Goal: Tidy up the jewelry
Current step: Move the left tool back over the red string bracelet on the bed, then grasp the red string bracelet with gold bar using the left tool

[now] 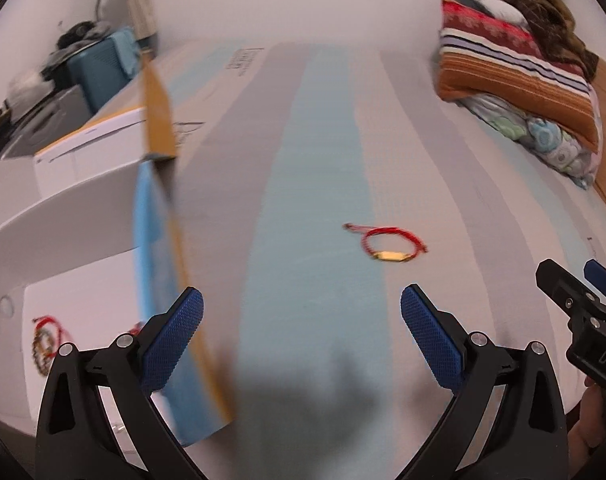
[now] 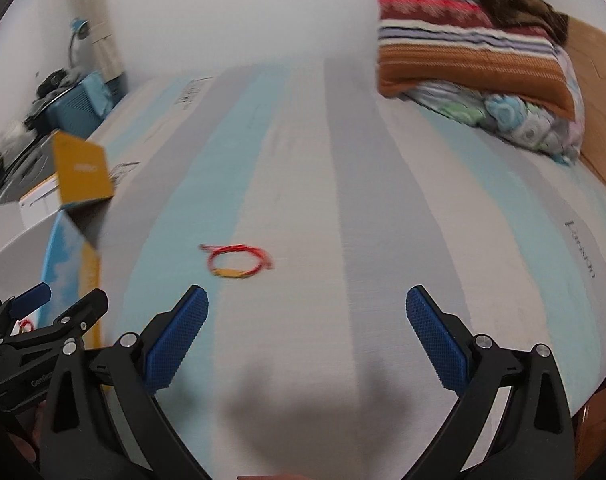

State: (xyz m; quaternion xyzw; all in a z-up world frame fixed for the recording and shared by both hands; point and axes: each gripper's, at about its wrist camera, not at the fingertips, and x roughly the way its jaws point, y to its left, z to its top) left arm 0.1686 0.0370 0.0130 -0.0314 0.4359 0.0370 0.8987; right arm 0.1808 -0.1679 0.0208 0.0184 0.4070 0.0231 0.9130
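Far left: open white cardboard box with blue-and-yellow printed flap (image 1: 83, 208), resting on the striped blue, grey and white mattress (image 1: 315, 152) at its left edge. Inside, on the white floor of the box, a beaded bracelet with red cord (image 1: 43, 344), blurred; a further scrap of red just beside the flap, too small to name. Otherwise bare, as far as visible.

Centre: left gripper (image 1: 301, 332) wide open, nothing between the blue textured pads, hanging over the mattress.

Right of that: red cord bracelet with flat gold plate (image 1: 391, 246), lying loose and flat on the mattress, well apart from the box, ahead of both grippers and touching neither. Probably very light, limp and thin; likely to sink into soft bedding and slip a shallow pinch. Best hold probably the stiff gold plate, or the cord where it bunches at the knot.

Far right: right gripper (image 2: 307, 332) likewise spread fully, empty.
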